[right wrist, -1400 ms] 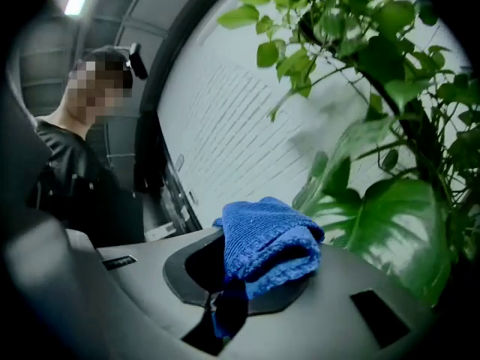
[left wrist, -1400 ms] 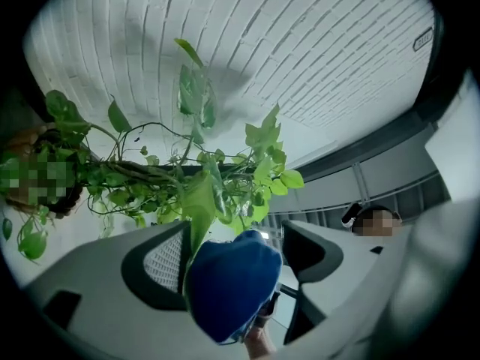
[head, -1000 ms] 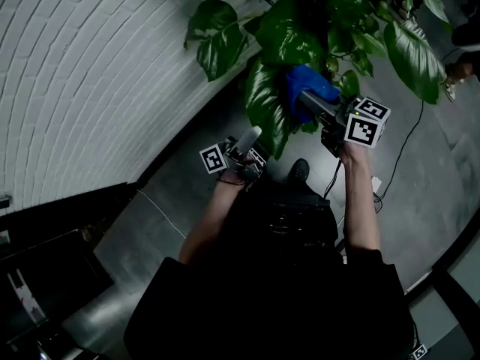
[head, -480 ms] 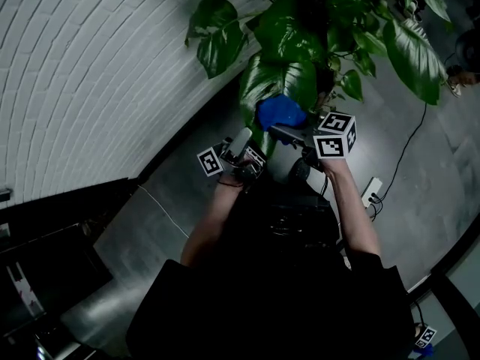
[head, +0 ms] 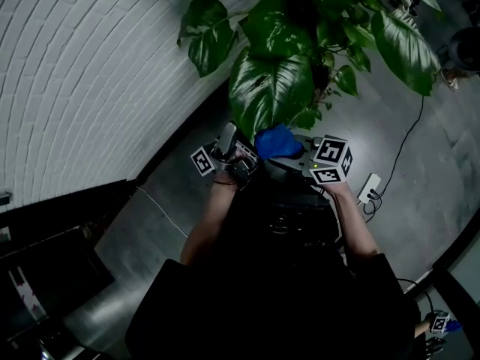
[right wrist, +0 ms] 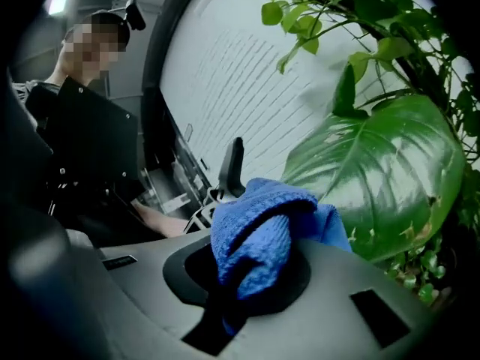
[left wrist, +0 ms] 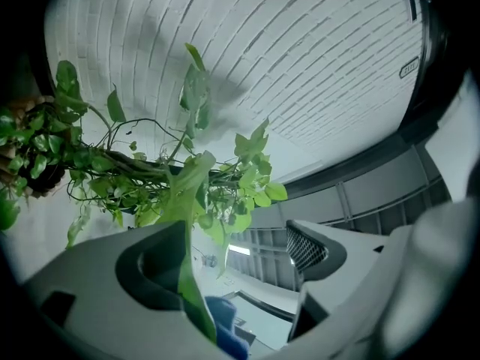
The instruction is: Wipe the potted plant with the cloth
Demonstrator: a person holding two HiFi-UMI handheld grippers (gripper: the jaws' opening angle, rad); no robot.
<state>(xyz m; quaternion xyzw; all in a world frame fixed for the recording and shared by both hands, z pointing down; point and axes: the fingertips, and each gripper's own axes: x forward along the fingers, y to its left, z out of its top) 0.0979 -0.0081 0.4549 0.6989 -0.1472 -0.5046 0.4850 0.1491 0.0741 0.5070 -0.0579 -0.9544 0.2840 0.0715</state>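
- Fingers [left wrist: 90, 287] of the left gripper [head: 228, 136] stand wide apart and have just been opening. Is anything between them?
- Nothing is gripped. In the left gripper view a leaf, which I take to be the big leaf [left wrist: 186, 197], hangs edge-on in the gap. It sits close to the finger at that view's left, and neither pad presses on it.
- And the right gripper [head: 291, 156]?
- It is closed on the cloth [head: 276, 142]. The blue wad bulges up and forward out of the pinch, so the cloth leads, not the fingers.
- Where does the potted plant [head: 315, 21] lie from there?
- Up and ahead of both hands. In the head view the big leaf droops toward the person, its long axis running from the stem down to a tip just above the cloth. In the right gripper view its glossy face sits up and to the right of the wad. Whether the two touch I cannot tell.
- Which hand is nearer?
- Both are near the tip: the left gripper is just to its left and the cloth right under it. I'd judge the wipe belongs to the right hand, going up along that axis, with the left free to steady the tip.
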